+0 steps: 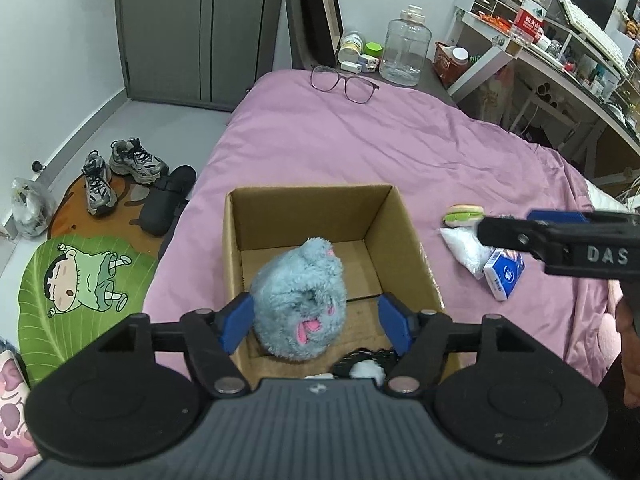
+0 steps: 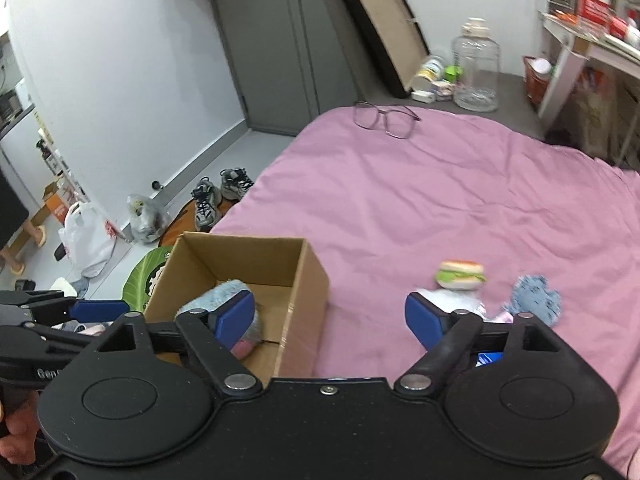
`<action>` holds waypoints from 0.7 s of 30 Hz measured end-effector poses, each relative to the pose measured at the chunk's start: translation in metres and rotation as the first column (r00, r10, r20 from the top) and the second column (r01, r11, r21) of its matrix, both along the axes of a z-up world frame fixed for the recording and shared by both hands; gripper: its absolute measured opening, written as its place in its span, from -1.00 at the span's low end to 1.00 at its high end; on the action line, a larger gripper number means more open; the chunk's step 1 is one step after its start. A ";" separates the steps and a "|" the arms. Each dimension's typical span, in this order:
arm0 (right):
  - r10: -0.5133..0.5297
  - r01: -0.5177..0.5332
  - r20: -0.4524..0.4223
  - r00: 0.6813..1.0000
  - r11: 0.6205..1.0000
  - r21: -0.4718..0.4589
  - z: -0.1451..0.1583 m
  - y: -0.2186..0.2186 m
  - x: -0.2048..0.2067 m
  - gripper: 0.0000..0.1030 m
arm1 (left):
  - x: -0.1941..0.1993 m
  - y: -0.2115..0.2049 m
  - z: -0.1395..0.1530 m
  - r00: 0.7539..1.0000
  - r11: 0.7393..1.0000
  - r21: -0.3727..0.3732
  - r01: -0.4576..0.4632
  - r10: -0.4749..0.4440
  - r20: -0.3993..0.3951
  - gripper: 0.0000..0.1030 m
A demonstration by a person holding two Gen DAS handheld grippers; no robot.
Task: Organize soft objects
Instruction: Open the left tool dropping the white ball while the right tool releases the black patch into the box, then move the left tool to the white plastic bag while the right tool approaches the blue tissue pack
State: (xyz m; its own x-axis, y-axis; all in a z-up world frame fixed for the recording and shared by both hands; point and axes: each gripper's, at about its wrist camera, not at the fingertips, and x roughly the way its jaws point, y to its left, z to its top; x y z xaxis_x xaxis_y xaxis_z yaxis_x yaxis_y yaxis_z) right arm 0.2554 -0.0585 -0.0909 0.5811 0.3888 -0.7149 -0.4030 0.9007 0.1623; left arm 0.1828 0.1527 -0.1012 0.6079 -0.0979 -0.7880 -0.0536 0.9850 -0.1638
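Jaws: both spread, empty | blue plush [image 1: 298, 300] in box [image 1: 404, 220] | burger toy [image 2: 460, 275] on bedspread [image 2: 400, 200]

One box [image 1: 404, 232], one blue plush [image 1: 298, 304] in it, one burger toy [image 1: 464, 214], one glasses [image 1: 344, 82], two sneakers [image 1: 116, 172], one jug [image 1: 405, 46], two grippers [image 1: 316, 320].

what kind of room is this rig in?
Most likely a small bedroom: a bed with a pink sheet is the work surface, sneakers sit on the floor beside it, and a cluttered desk with a keyboard stands along the wall.
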 end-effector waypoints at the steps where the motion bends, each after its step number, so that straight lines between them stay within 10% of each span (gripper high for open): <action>1: -0.004 0.004 0.001 1.000 1.000 0.003 0.001 -0.005 0.000 0.64 | 0.000 -0.001 0.001 1.000 1.000 -0.002 0.000 0.000 0.003 0.35; 13: -0.060 0.058 0.053 0.997 0.998 0.031 0.012 -0.057 -0.009 0.91 | 0.007 -0.036 0.019 0.998 0.999 -0.002 0.052 -0.052 0.022 0.38; 21: -0.099 0.097 0.038 0.994 0.994 0.049 0.014 -0.096 -0.006 0.94 | 0.014 -0.067 0.029 0.996 0.996 0.015 0.085 -0.086 0.016 0.74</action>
State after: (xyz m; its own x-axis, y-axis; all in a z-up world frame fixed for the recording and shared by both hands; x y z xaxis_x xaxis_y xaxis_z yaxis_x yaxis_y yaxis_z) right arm 0.2494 -0.1542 -0.0772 0.6461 0.3607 -0.6726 -0.3200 0.9281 0.1903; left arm 0.1965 0.0857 -0.0722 0.6107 -0.1391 -0.7796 0.0334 0.9881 -0.1501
